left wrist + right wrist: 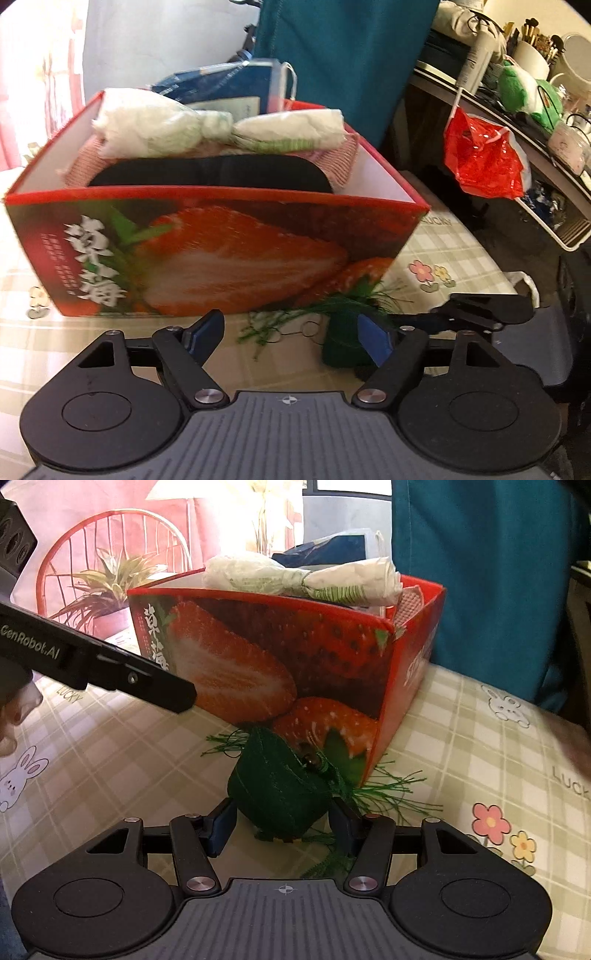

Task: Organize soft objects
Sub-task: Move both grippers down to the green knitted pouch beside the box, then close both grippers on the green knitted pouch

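Gripping of green fringed cloth bundle (280, 790) by right gripper (282, 825) is judged step in hand: jaws half open, bundle between pads, pad contact on both sides appears made. Bundle rests on checked tablecloth (461, 738), just near of strawberry box (280, 657), against its near corner. Left gripper (291, 334) stands wide open, nothing held. Next move judged: lift bundle over near wall, lower into box beside white wrapped bundle (207, 123). Left view alone shows black item (207, 173) inside box; right view alone shows grip.
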A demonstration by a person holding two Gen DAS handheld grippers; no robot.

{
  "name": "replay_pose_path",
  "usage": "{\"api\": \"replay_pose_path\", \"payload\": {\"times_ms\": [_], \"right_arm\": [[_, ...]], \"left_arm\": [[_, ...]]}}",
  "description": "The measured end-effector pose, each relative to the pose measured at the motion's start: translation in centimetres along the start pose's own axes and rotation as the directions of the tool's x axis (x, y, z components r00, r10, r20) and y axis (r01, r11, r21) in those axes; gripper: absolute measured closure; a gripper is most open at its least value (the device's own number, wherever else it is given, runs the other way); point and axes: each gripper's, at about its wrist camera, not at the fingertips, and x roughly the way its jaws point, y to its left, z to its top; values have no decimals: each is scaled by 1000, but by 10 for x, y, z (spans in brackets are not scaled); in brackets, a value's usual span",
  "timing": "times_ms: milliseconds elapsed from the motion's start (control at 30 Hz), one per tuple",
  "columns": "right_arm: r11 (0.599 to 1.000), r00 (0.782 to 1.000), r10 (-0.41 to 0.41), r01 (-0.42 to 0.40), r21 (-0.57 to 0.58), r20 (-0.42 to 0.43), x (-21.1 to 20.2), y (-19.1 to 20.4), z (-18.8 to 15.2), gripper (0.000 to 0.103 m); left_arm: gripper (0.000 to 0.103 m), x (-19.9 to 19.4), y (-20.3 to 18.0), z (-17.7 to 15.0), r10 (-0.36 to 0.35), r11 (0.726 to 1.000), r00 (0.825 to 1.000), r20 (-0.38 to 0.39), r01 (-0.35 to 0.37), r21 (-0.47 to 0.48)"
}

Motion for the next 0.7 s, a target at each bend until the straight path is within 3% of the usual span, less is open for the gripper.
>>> {"api": "replay_pose_path", "payload": {"times_ms": [67, 233, 367, 500, 700], "right_arm": [[1000, 1000, 15, -15, 12, 10, 2, 1, 0, 53], [999, 998, 53, -53, -3, 27, 7, 15, -1, 55], [998, 998, 63, -63, -2, 28, 9, 22, -2, 56], [998, 997, 62, -63, 2, 34, 10, 24, -2, 56], [999, 997, 47, -47, 9, 64, 4, 29, -2, 58]], "left_arm": [[24, 6, 0, -2, -28, 1000, 1000, -11, 28, -10], [44, 25, 1, -10, -63, 998, 996, -69, 61, -32], [47, 28, 3, -16, -92, 995, 993, -74, 88, -52], [61, 27, 6, -20, -131, 989, 989, -66, 126, -78], [62, 14, 2, -19, -135, 989, 990, -40, 132, -67]]}}
